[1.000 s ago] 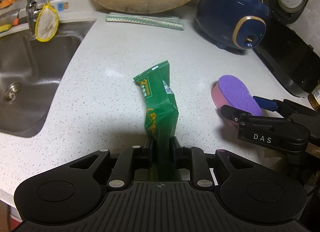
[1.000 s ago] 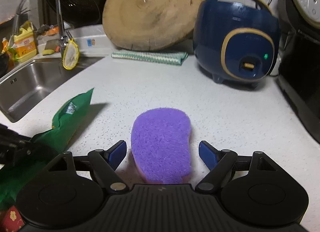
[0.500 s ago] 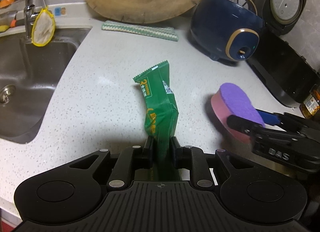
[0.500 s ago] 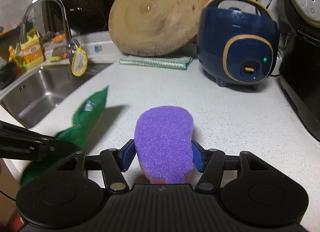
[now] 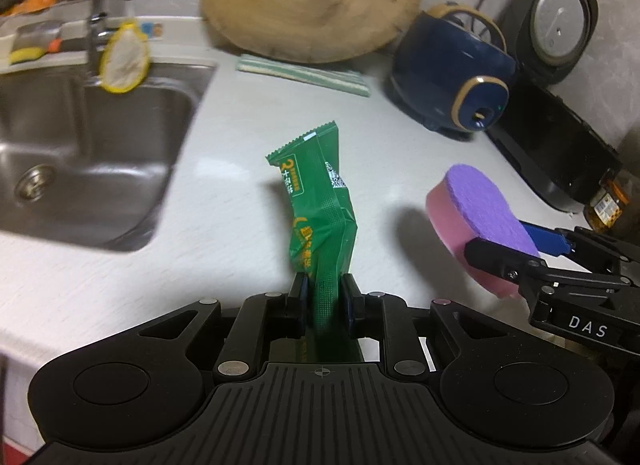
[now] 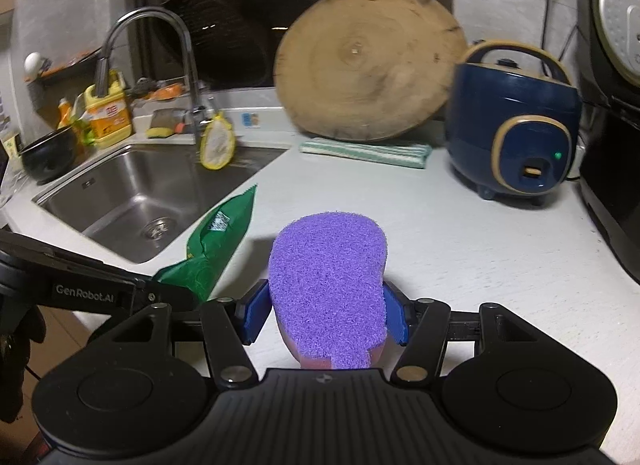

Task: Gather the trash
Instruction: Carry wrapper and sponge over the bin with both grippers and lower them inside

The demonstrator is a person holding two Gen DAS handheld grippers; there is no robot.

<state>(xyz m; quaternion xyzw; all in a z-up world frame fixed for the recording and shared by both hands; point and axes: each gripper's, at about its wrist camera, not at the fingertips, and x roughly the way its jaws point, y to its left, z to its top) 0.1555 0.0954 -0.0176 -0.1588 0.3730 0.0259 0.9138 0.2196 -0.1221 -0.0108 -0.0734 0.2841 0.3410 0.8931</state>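
Note:
A crumpled green snack wrapper (image 5: 320, 201) stands up from my left gripper (image 5: 324, 293), which is shut on its lower end and holds it above the white counter. The same wrapper (image 6: 216, 241) shows at the left of the right wrist view. A purple-topped pink sponge (image 6: 328, 265) sits between the blue pads of my right gripper (image 6: 324, 309), which press on both its sides. In the left wrist view the sponge (image 5: 480, 205) hangs clear of the counter at the right, with its shadow beneath it.
A steel sink (image 6: 120, 185) with a faucet (image 6: 188, 65) lies to the left. At the back, a round wooden board (image 6: 368, 61) leans over a striped cloth (image 6: 364, 151). A blue rice cooker (image 6: 512, 129) and a black appliance (image 5: 560, 145) stand at the right.
My right gripper's jaws closed on the sponge and lifted it off the counter. Both grippers pulled back and upward with what they hold.

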